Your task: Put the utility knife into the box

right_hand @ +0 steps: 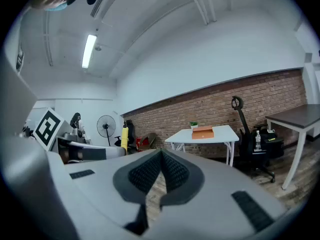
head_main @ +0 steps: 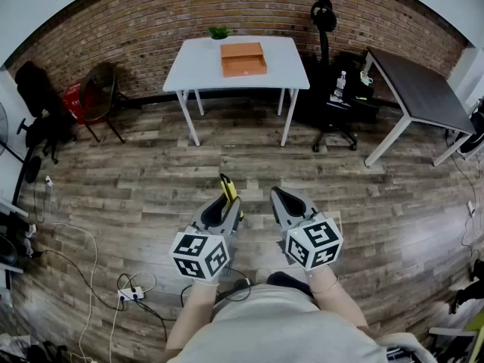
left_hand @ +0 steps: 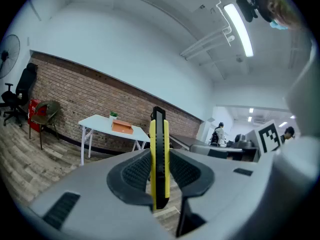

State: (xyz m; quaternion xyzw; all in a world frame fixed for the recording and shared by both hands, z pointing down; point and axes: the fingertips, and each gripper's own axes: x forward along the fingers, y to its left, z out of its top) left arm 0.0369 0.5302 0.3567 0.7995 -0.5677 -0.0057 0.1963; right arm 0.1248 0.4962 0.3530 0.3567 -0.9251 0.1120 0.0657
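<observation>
Brick-walled room, orange cardboard box [head_main: 243, 59] sitting on white table [head_main: 200, 66] well ahead, left gripper [head_main: 225, 200] clamping yellow-and-black utility knife [left_hand: 159, 134] upright in its jaws, right gripper [head_main: 281, 197] hovering beside, jaws together.

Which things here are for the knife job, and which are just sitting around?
For the job:
utility knife, clamped in the left tongs
orange box
white table under the box

Just sitting around:
potted plant
black office chair
dark table
power strip on the floor
</observation>
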